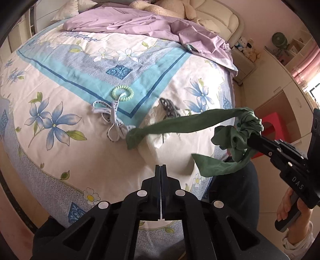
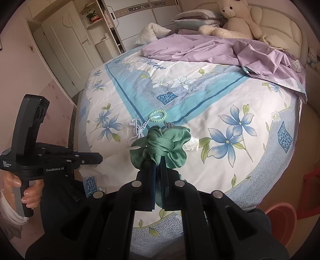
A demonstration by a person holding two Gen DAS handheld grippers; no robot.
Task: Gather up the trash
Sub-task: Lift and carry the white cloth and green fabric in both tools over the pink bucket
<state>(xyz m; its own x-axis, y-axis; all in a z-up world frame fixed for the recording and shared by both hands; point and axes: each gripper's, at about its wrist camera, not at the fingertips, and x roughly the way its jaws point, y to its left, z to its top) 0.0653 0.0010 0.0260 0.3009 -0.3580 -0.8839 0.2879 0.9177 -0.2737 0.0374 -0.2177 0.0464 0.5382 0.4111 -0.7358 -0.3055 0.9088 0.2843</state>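
My right gripper (image 2: 159, 160) is shut on a green fabric scrunchie with long ribbon tails (image 2: 160, 146) and holds it above the bed's near edge. In the left wrist view the scrunchie (image 1: 248, 124) hangs from the right gripper (image 1: 252, 138) at the right, its tails trailing left. My left gripper (image 1: 161, 167) is shut and empty over the bedspread (image 1: 80, 84). On the bed lie a mint coil hair tie (image 1: 122, 92), a white printed ribbon (image 1: 112, 118), a grey knit scrap (image 1: 170, 105) and crumpled white tissue (image 1: 158, 120).
A lilac sheet (image 1: 140, 24) is bunched at the head of the bed with a plush bear (image 2: 234, 18) and pillows. A red stool (image 1: 270, 124) and a nightstand (image 1: 244, 64) stand right of the bed. A pink bin (image 2: 282, 212) sits on the floor.
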